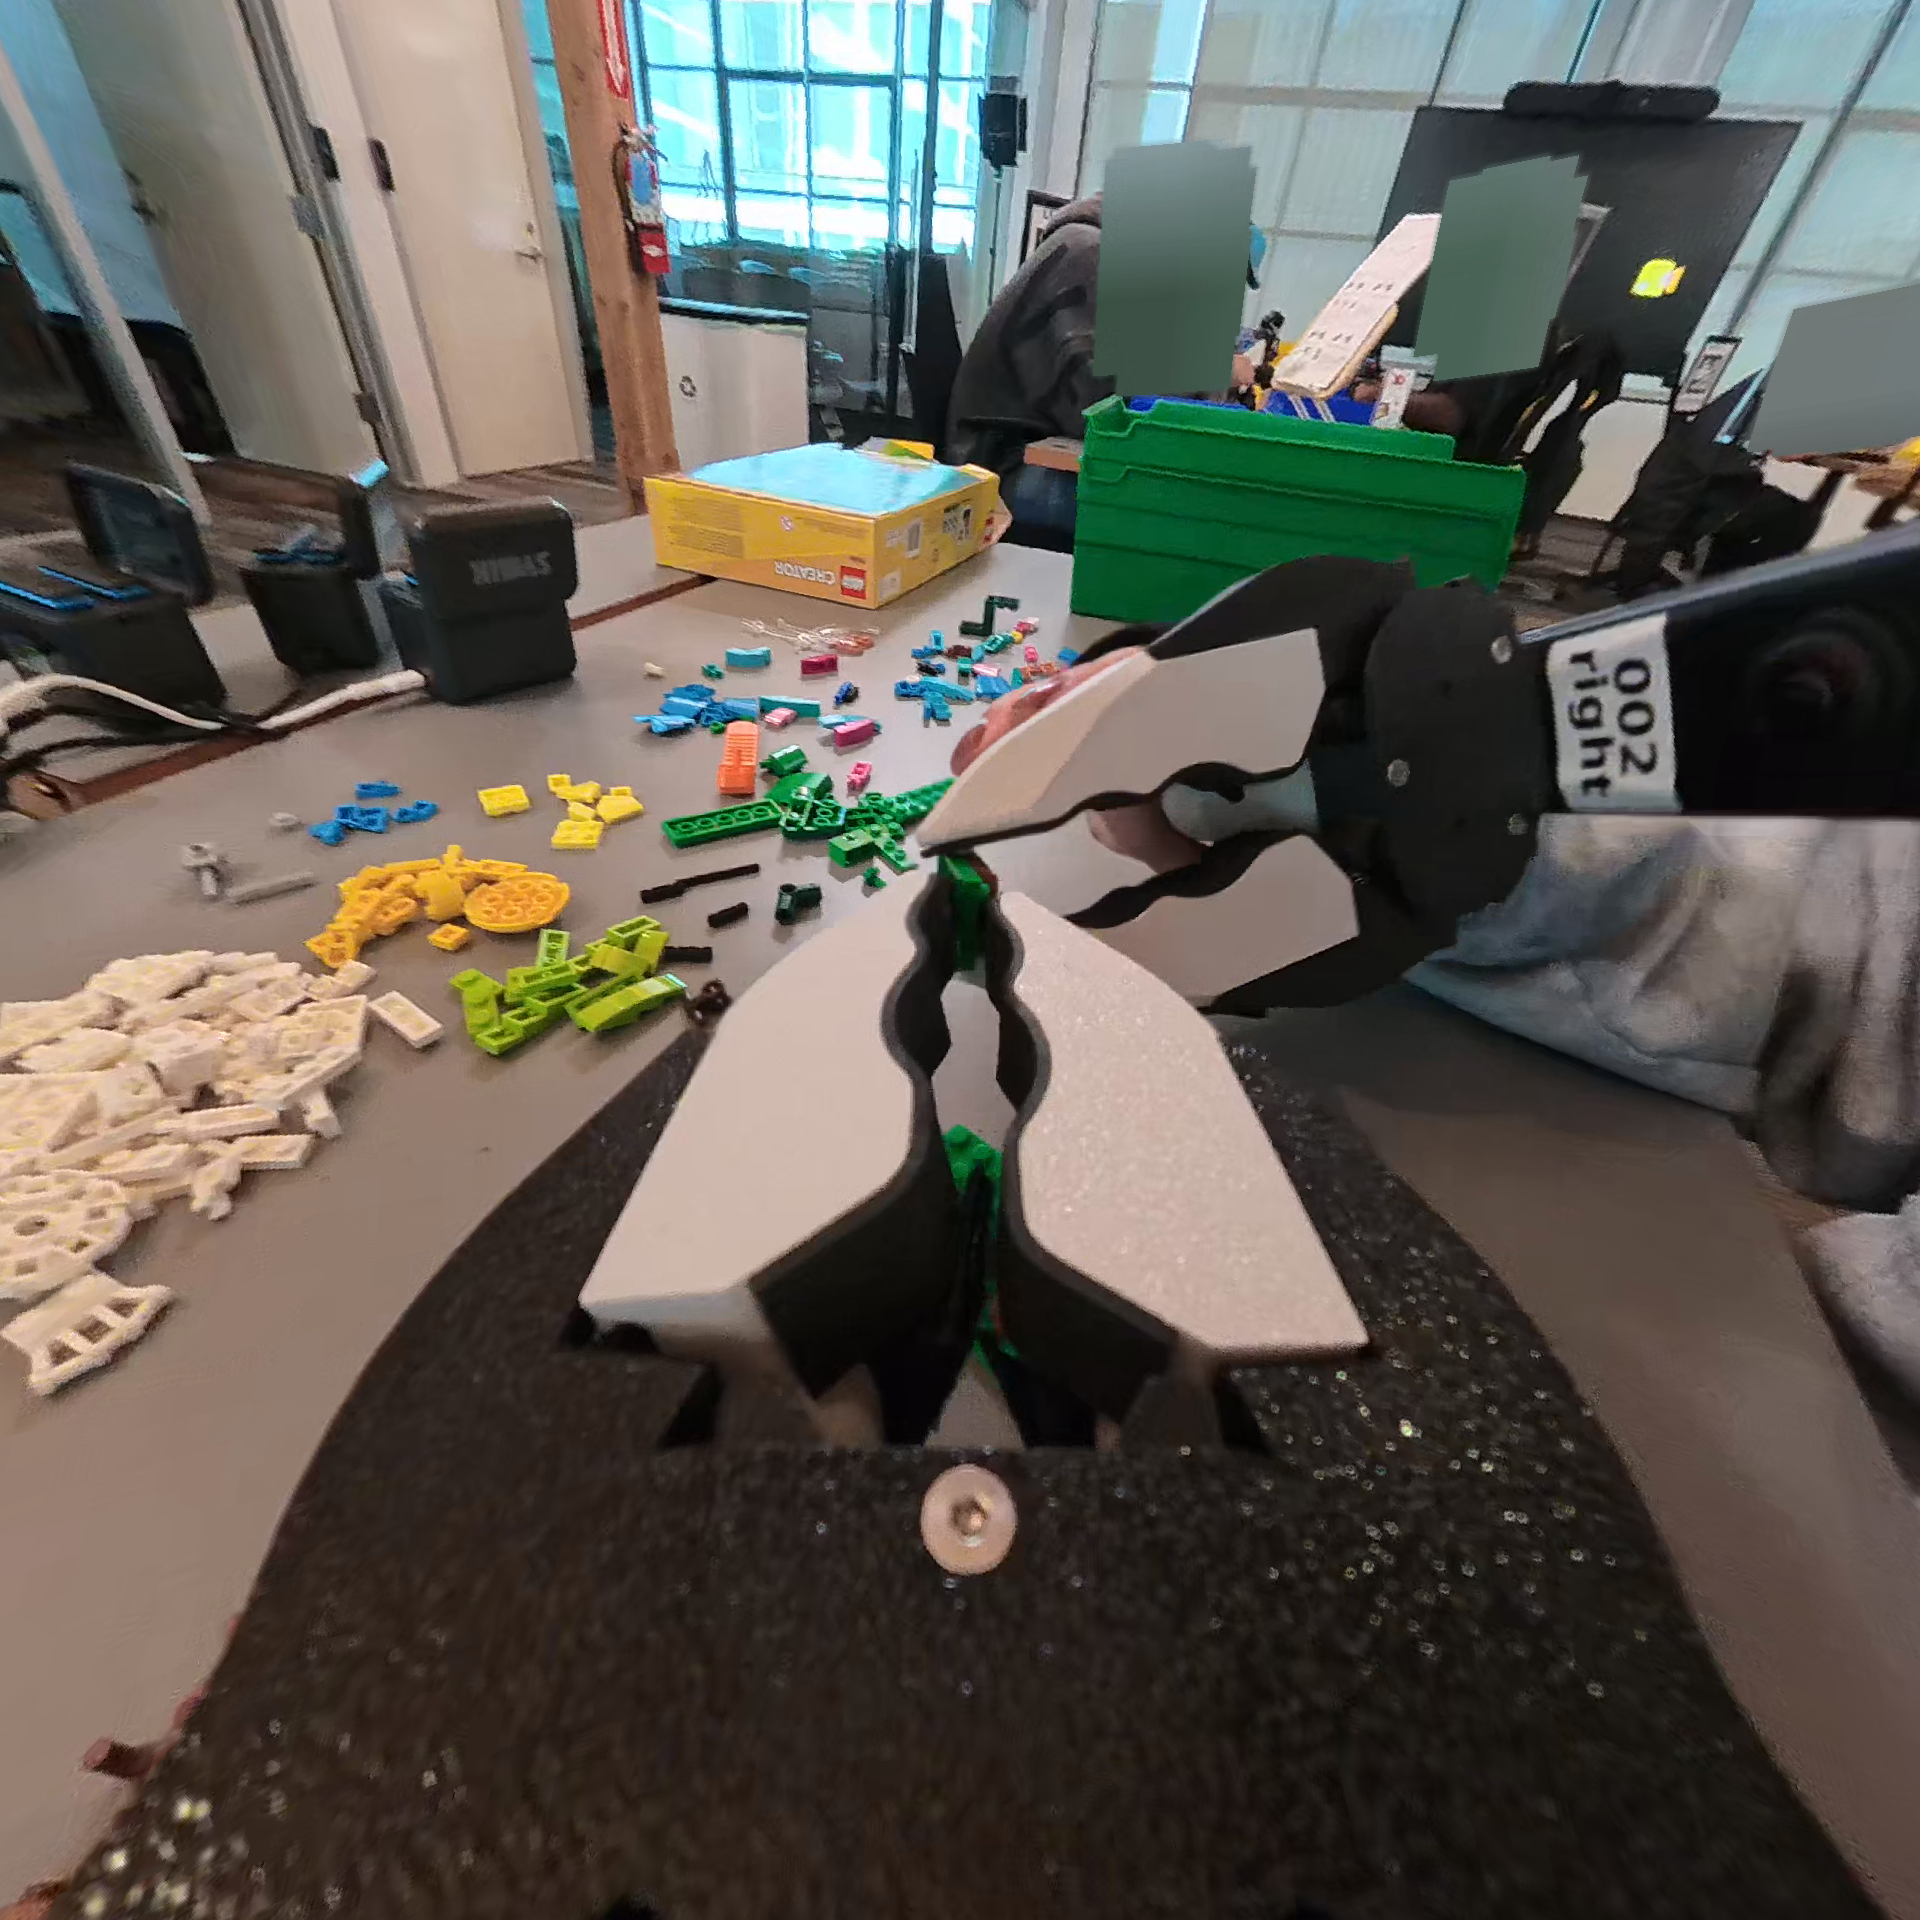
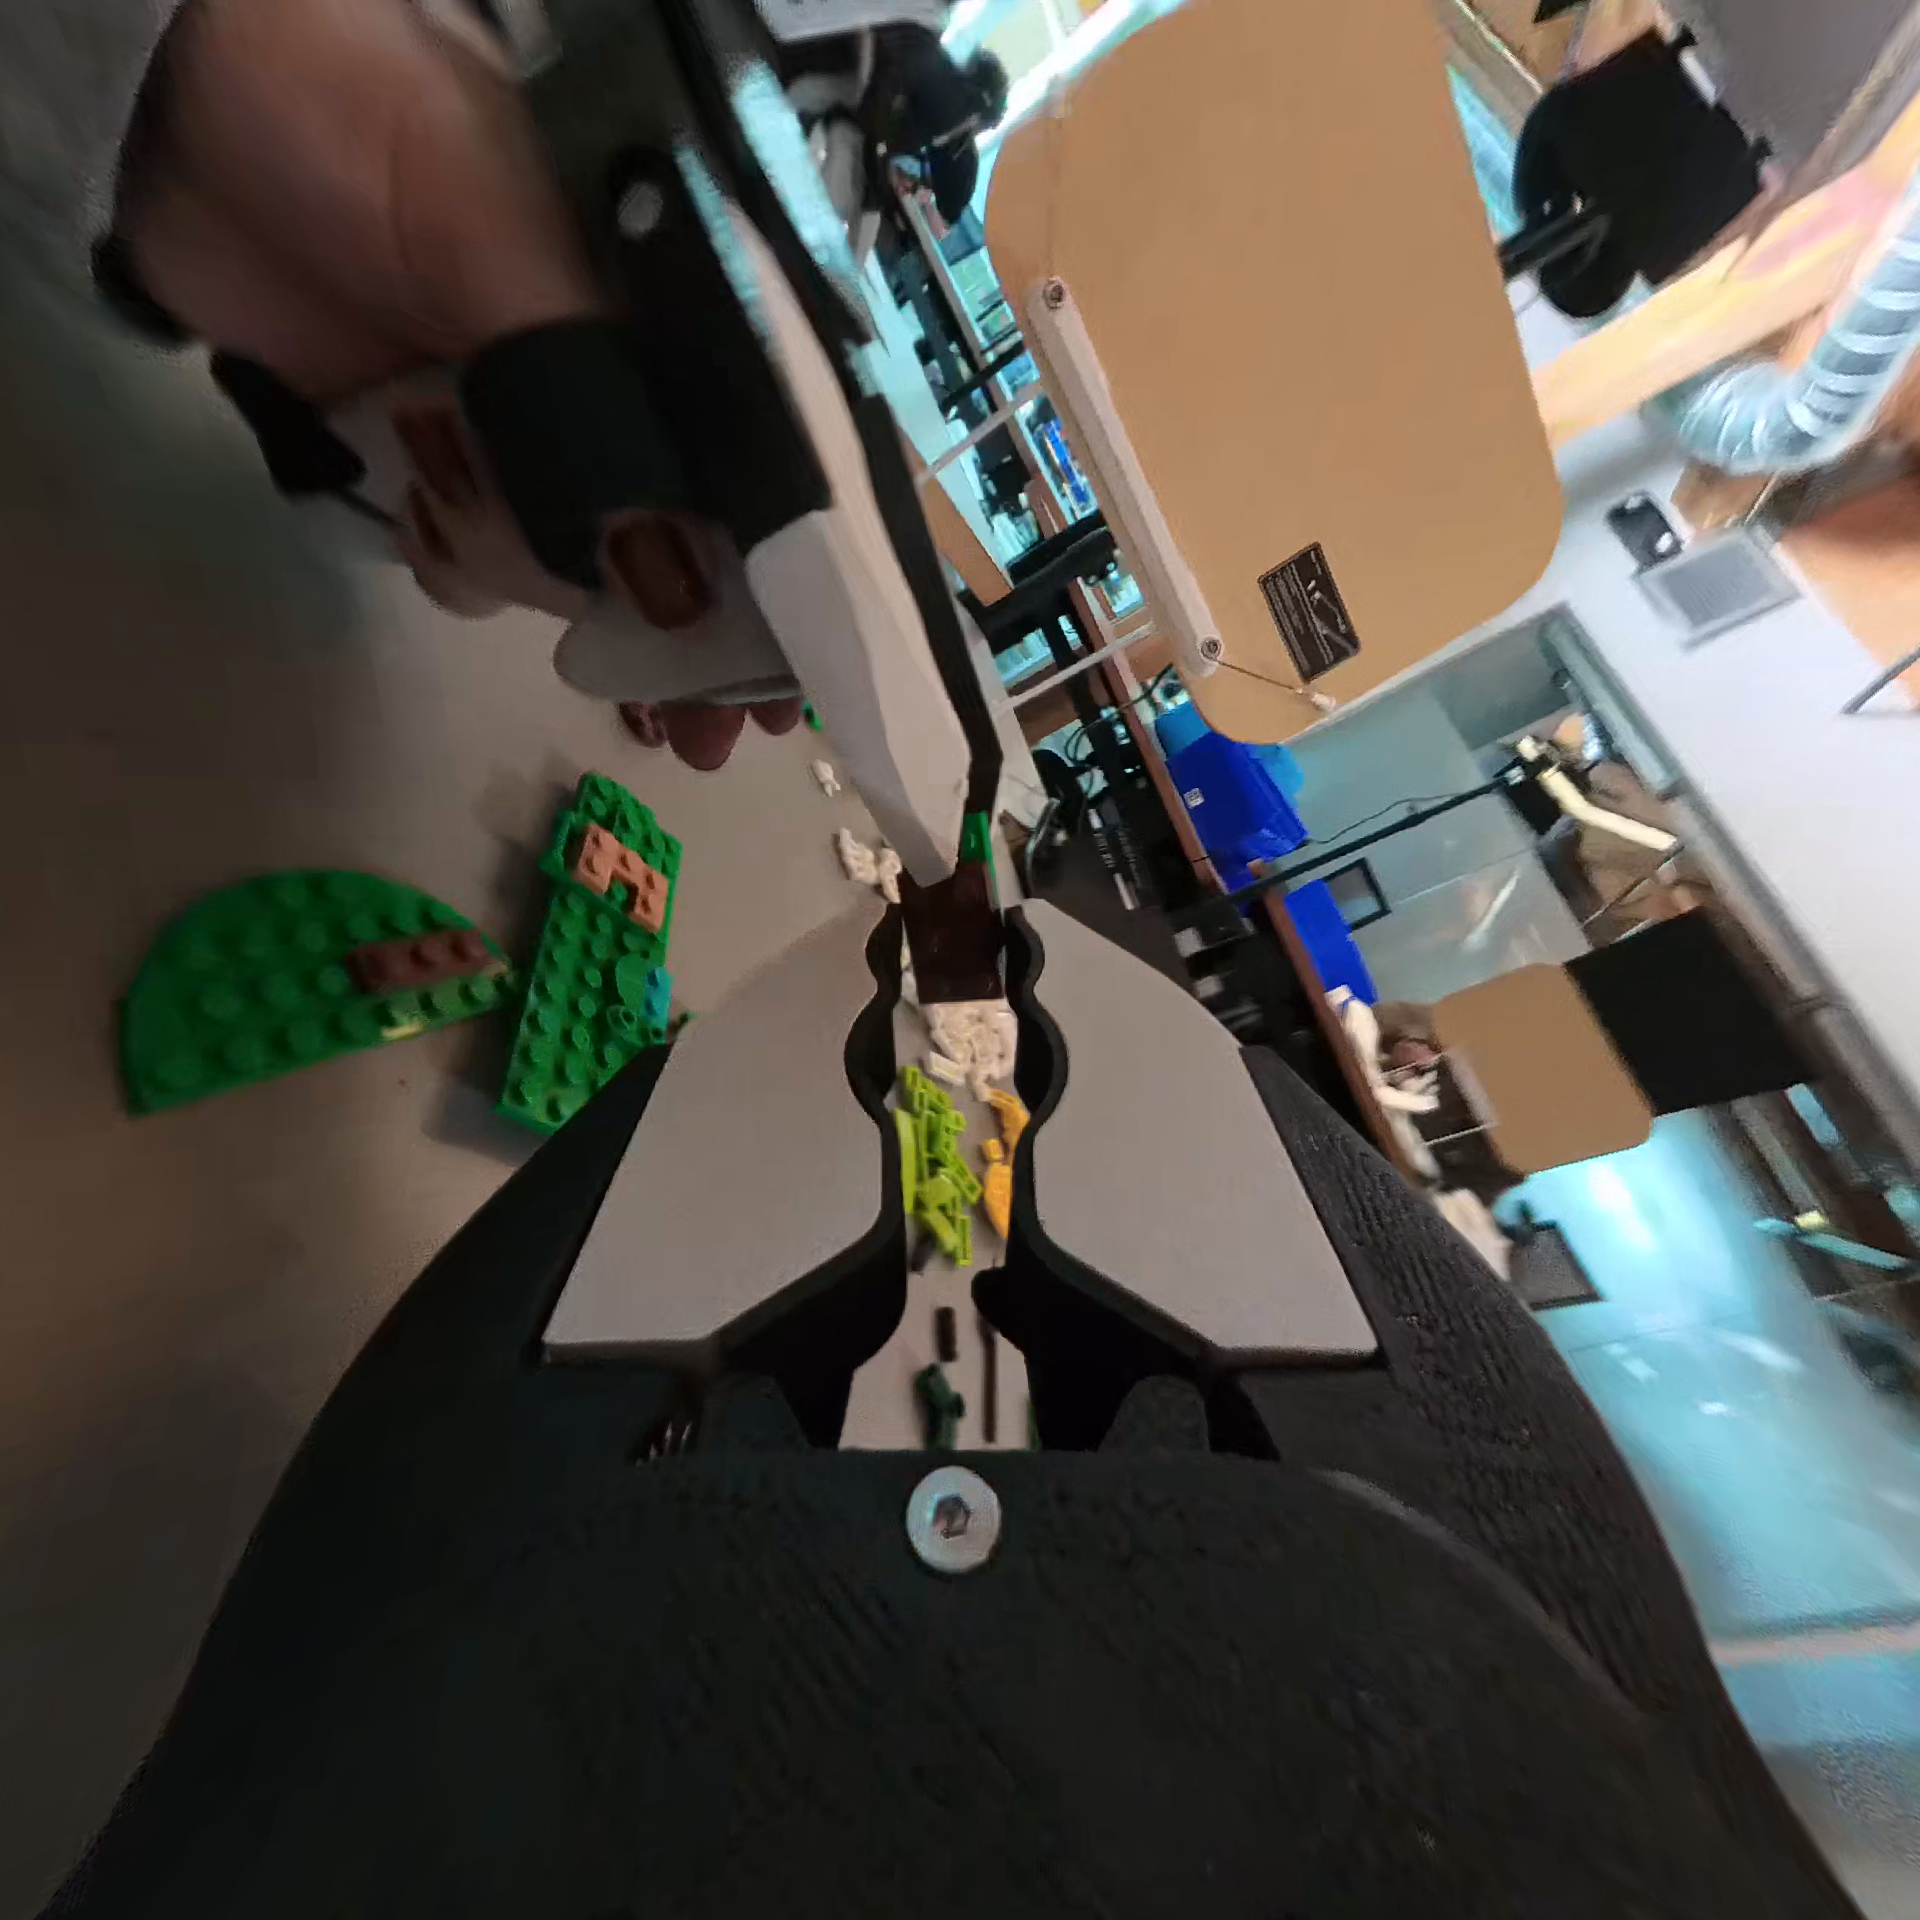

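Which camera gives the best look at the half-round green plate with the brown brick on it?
The right wrist view. The half-round green plate lies flat on the grey table at the left, whole and unobstructed, with the brown brick near its straight edge. The left wrist view does not show it; only loose sorted pieces appear there.

The left gripper (image 1: 961,904) pinched a thin green brick piece (image 1: 966,914) upright at its tips. Just above that piece, the right gripper (image 2: 951,935) clamped a dark brown plate (image 2: 951,935) whose end met the green piece's top.
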Tool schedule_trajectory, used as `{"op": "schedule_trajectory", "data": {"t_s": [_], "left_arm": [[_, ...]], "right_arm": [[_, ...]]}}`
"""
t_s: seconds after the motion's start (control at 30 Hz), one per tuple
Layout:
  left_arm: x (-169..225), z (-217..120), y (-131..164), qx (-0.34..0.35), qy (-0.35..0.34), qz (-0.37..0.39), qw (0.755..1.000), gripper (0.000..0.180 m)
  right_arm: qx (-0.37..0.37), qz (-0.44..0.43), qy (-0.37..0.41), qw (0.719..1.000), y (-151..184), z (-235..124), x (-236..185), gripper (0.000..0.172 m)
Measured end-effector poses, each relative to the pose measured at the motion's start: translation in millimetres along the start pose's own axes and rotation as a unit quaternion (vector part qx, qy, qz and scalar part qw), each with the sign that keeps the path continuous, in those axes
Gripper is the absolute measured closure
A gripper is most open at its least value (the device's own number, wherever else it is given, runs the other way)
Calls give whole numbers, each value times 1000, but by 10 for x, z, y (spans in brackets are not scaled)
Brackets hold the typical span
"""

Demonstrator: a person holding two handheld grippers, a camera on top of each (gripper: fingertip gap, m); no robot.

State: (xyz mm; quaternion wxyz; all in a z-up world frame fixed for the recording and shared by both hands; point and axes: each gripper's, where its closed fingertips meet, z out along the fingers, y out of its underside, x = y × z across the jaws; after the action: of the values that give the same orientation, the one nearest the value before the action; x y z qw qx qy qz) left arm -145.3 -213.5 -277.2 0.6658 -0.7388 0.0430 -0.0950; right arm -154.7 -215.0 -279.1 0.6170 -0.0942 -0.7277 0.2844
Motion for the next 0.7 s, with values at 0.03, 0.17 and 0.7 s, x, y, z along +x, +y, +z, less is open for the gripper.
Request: {"op": "schedule_trajectory", "data": {"t_s": [0.03,0.17,0.7], "left_arm": [[-19,-11,-24,7,-7,4,1000,176],[-81,-61,-125,39,-24,9,999,176],[30,-130,-309,90,-88,233,964,176]], "right_arm": [[2,28,-3,1000,-2,-2,20,152],[0,153,-27,988,46,-1,79,146],[111,685,-247,676,-187,-81,170,146]]}}
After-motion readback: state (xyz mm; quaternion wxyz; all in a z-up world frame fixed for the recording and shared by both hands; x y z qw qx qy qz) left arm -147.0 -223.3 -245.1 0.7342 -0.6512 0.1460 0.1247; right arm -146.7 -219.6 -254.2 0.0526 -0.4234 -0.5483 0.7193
